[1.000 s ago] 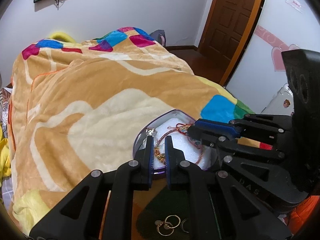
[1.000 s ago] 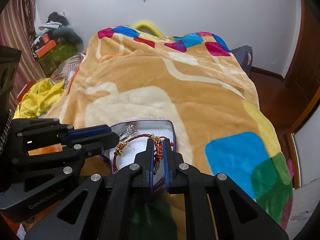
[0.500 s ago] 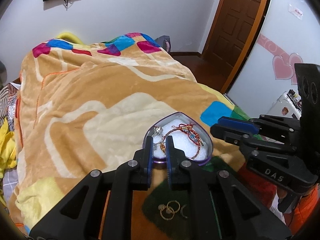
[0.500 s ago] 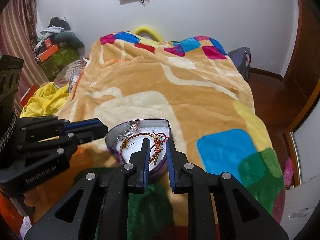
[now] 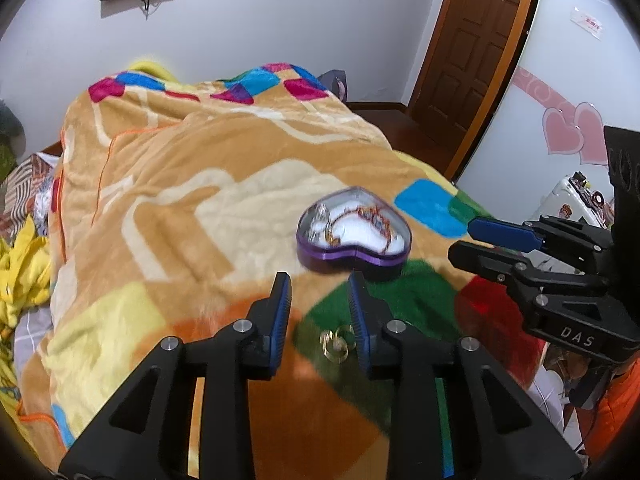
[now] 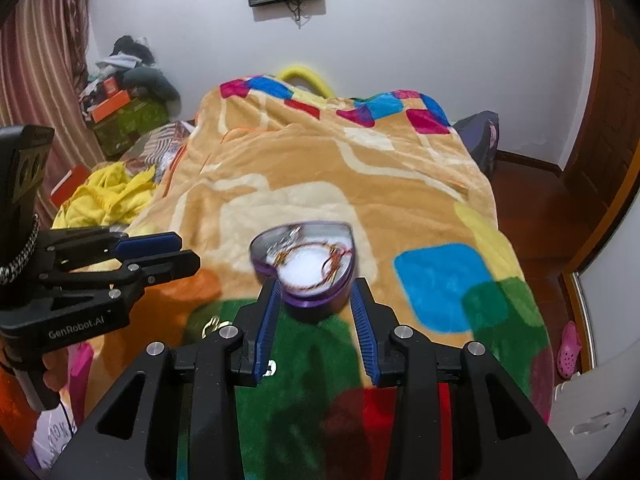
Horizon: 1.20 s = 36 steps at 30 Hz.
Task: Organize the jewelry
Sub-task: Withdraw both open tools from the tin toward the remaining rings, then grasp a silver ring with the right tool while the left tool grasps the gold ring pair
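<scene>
A purple heart-shaped box with white padding sits on the blanket; it also shows in the right wrist view. A red-and-gold beaded bracelet and silver pieces lie inside it. Gold rings lie on the green blanket patch, between my left fingers, and at the left of the right wrist view. My left gripper is open and empty, short of the box. My right gripper is open and empty, its fingertips at the box's near side.
The bed is covered by an orange patchwork blanket. Yellow clothes and boxes lie left of the bed. A wooden door stands at the back right. The bed's right edge drops to the floor.
Both grippers have opened and pulled back from the heart box. The bracelet that the right gripper held now lies in the box.
</scene>
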Each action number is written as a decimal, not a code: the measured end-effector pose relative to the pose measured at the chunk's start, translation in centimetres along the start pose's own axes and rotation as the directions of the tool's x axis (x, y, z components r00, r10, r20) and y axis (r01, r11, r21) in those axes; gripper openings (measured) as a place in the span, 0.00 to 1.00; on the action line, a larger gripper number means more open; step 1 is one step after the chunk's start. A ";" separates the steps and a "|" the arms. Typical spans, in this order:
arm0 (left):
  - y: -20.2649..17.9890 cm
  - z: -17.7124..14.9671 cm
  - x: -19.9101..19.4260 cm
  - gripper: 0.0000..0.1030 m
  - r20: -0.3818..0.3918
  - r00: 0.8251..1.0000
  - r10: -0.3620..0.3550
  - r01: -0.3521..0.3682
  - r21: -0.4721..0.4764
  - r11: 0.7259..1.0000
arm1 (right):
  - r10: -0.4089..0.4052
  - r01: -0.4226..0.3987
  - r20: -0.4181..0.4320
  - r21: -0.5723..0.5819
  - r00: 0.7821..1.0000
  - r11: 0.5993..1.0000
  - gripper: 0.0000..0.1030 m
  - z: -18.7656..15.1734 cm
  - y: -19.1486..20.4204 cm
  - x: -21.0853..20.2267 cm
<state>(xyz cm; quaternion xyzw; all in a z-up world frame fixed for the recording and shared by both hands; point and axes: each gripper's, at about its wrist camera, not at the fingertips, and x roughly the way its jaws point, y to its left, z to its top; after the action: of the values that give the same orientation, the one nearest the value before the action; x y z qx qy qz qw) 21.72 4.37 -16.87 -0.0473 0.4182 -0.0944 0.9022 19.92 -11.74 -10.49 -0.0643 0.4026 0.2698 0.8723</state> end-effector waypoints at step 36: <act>-1.3 -4.7 3.8 0.28 -0.145 0.989 -0.040 0.048 0.051 0.998 | 0.069 -0.075 -0.102 -0.055 0.992 0.996 0.19 -4.4 3.2 3.2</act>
<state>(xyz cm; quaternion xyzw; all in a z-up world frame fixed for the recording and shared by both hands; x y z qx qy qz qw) 20.40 2.24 -22.54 -0.0250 0.4781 -0.1288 0.8684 17.03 -9.17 -15.45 -0.0887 0.4396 0.3094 0.8385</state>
